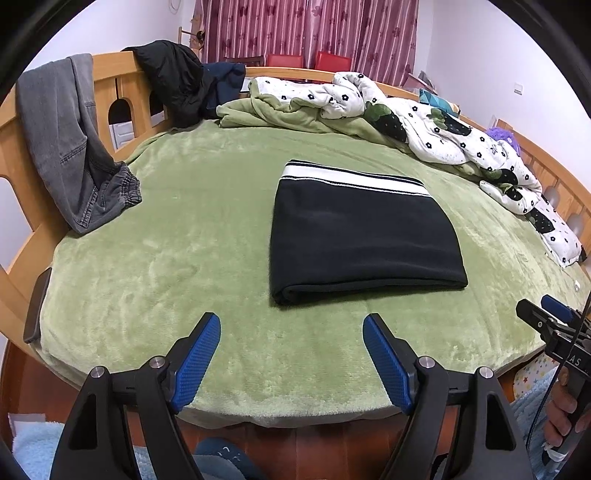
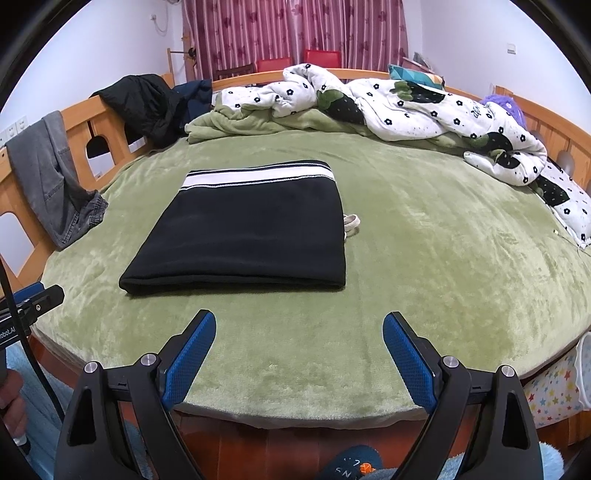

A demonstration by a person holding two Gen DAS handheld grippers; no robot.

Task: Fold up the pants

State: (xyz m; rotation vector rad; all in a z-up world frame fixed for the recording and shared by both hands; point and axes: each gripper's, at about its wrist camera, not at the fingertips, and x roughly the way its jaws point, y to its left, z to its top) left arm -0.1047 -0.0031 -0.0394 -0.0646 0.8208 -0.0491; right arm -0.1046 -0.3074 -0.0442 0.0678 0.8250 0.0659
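On the green blanket [image 1: 147, 258] the black pants [image 1: 362, 236] lie folded flat, looking soft, limp and light; pinch doubled edges, not one layer. Left gripper [image 1: 291, 332] and right gripper [image 2: 299, 328] hover near, fingers spread, empty

Both views downward over bed [image 1: 184, 229]

Bedroom with pale lilac walls [image 1: 480, 55]. Maroon flower-patterned curtains [image 2: 295, 29] along the far side, 2 red chairs [image 2: 321, 57] in front. Wooden bed frame [image 1: 125, 88] with arched cut-outs around a green plush blanket [image 2: 424, 258]. Reddish wood floor [image 1: 295, 443] below. Even, soft light.
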